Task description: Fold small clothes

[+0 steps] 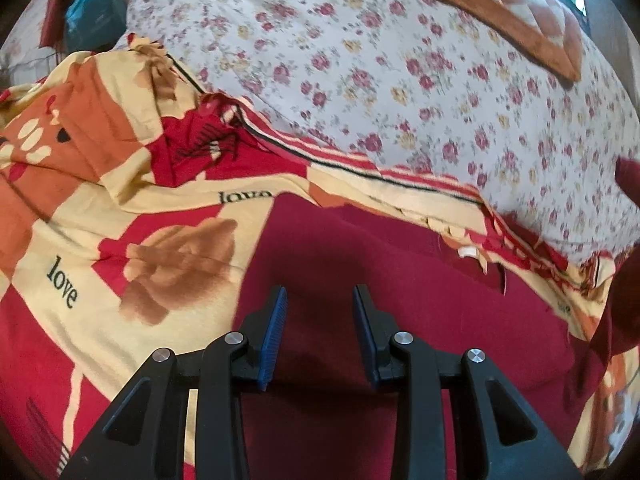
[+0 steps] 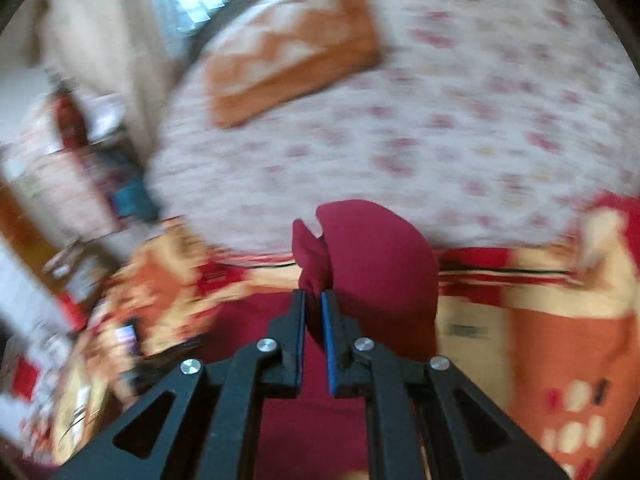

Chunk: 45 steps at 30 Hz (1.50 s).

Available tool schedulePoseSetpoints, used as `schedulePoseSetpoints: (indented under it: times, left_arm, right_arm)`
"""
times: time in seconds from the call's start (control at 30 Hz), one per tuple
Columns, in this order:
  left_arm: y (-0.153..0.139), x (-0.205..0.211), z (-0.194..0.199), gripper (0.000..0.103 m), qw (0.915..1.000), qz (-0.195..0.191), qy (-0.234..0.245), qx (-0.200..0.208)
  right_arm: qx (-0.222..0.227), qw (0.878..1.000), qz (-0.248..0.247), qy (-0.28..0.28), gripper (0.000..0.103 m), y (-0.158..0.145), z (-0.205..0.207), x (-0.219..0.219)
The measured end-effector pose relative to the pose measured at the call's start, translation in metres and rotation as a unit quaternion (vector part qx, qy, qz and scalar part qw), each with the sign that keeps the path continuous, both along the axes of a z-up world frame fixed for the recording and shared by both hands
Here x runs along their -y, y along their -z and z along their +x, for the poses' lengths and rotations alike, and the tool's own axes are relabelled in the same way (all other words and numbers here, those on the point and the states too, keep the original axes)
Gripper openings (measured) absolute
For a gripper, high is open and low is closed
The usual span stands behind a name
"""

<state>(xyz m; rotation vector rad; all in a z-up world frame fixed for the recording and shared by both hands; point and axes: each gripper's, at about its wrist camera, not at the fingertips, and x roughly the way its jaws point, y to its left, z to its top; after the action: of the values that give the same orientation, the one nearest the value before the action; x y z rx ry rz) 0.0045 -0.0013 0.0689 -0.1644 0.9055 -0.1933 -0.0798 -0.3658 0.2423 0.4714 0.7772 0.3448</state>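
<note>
A dark red garment (image 1: pixel 400 280) lies spread on a red, orange and cream "love" blanket (image 1: pixel 120 220). My left gripper (image 1: pixel 320 300) is open just above the garment, with nothing between its blue pads. My right gripper (image 2: pixel 314 296) is shut on a bunched part of the same dark red garment (image 2: pixel 372 248) and holds it lifted above the bed. The right wrist view is blurred by motion. A lifted piece of the garment shows at the right edge of the left wrist view (image 1: pixel 628 172).
A floral bedsheet (image 1: pixel 380 80) covers the bed beyond the blanket. An orange and cream checked pillow (image 1: pixel 500 4) lies at the far side, and it shows in the right wrist view (image 2: pixel 292 48). Cluttered items (image 2: pixel 60 240) stand beside the bed at the left.
</note>
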Motion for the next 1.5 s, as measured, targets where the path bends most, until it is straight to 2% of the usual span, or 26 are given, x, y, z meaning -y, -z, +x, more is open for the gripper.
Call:
schedulePoseSetpoints:
  times: [0.13, 0.2, 0.27, 0.43, 0.5, 0.57, 0.63, 0.67, 0.8, 0.9, 1.0, 1.07, 1.13, 1.2, 1.27, 1.3, 1.4, 1.47, 1.5]
  left_arm:
    - [-0.01, -0.025, 0.004, 0.013, 0.999, -0.029, -0.03, 0.013]
    - [-0.013, -0.04, 0.006, 0.013, 0.9977, -0.045, -0.049, 0.016]
    - [-0.015, -0.051, 0.008, 0.013, 0.9962, -0.056, -0.064, 0.021]
    - [-0.009, -0.061, 0.015, 0.013, 0.9948, -0.068, -0.074, 0.013]
    - [-0.005, -0.055, 0.019, 0.013, 0.9963, -0.059, -0.062, 0.005]
    - [-0.003, -0.05, 0.021, 0.013, 0.9971, -0.057, -0.051, 0.002]
    - [-0.001, -0.046, 0.023, 0.013, 0.9977, -0.052, -0.043, 0.0]
    - [-0.001, -0.045, 0.024, 0.013, 0.9979, -0.051, -0.04, 0.0]
    - [-0.004, -0.042, 0.023, 0.013, 0.9979, -0.055, -0.034, 0.001]
    - [-0.005, -0.04, 0.02, 0.013, 0.9979, -0.056, -0.032, 0.002]
    - [-0.006, -0.039, 0.019, 0.013, 0.9983, -0.049, -0.032, 0.004]
    - [-0.005, -0.038, 0.019, 0.013, 0.9983, -0.05, -0.031, 0.002]
    - [-0.004, -0.036, 0.019, 0.013, 0.9984, -0.049, -0.029, 0.001]
    - [-0.003, -0.034, 0.02, 0.013, 0.9988, -0.04, -0.027, 0.002]
    - [-0.002, -0.031, 0.021, 0.013, 0.9991, -0.037, -0.023, 0.001]
    - [-0.001, -0.029, 0.021, 0.013, 0.9991, -0.038, -0.02, 0.0]
    - [-0.001, -0.025, 0.021, 0.013, 0.9992, -0.038, -0.012, -0.001]
    - [-0.002, -0.023, 0.02, 0.013, 0.9992, -0.039, -0.008, 0.001]
    - [-0.003, -0.022, 0.019, 0.013, 0.9992, -0.039, -0.007, 0.003]
  right_arm:
    - [-0.006, 0.995, 0.053, -0.09, 0.008, -0.001, 0.021, -0.047]
    - [-0.026, 0.989, 0.064, -0.13, 0.008, 0.012, 0.035, -0.072]
    - [-0.064, 0.984, 0.051, -0.156, 0.008, 0.036, 0.056, -0.096]
    - [-0.146, 0.977, -0.027, -0.154, 0.008, 0.115, 0.113, -0.132]
    - [-0.161, 0.978, -0.059, -0.116, 0.008, 0.145, 0.137, -0.136]
    - [-0.161, 0.981, -0.09, -0.054, 0.016, 0.163, 0.155, -0.129]
    - [-0.161, 0.979, -0.124, -0.018, 0.046, 0.166, 0.164, -0.124]
    - [-0.148, 0.979, -0.137, -0.005, 0.049, 0.161, 0.161, -0.122]
    - [-0.102, 0.987, -0.125, -0.019, 0.05, 0.132, 0.139, -0.118]
    - [-0.063, 0.989, -0.111, -0.071, 0.051, 0.112, 0.113, -0.131]
    - [-0.074, 0.984, -0.091, -0.132, 0.051, 0.121, 0.102, -0.155]
    - [-0.101, 0.978, -0.104, -0.15, 0.051, 0.143, 0.109, -0.167]
    - [-0.12, 0.974, -0.129, -0.139, 0.051, 0.162, 0.12, -0.169]
    - [-0.118, 0.979, -0.135, -0.095, 0.051, 0.169, 0.134, -0.158]
    - [-0.109, 0.989, -0.093, -0.032, 0.051, 0.17, 0.152, -0.132]
    - [-0.109, 0.991, -0.078, -0.022, 0.051, 0.17, 0.158, -0.124]
    - [-0.123, 0.989, -0.081, -0.022, 0.051, 0.173, 0.167, -0.119]
    - [-0.114, 0.987, -0.106, -0.04, 0.052, 0.173, 0.164, -0.127]
    - [-0.108, 0.985, -0.128, -0.047, 0.056, 0.174, 0.163, -0.133]
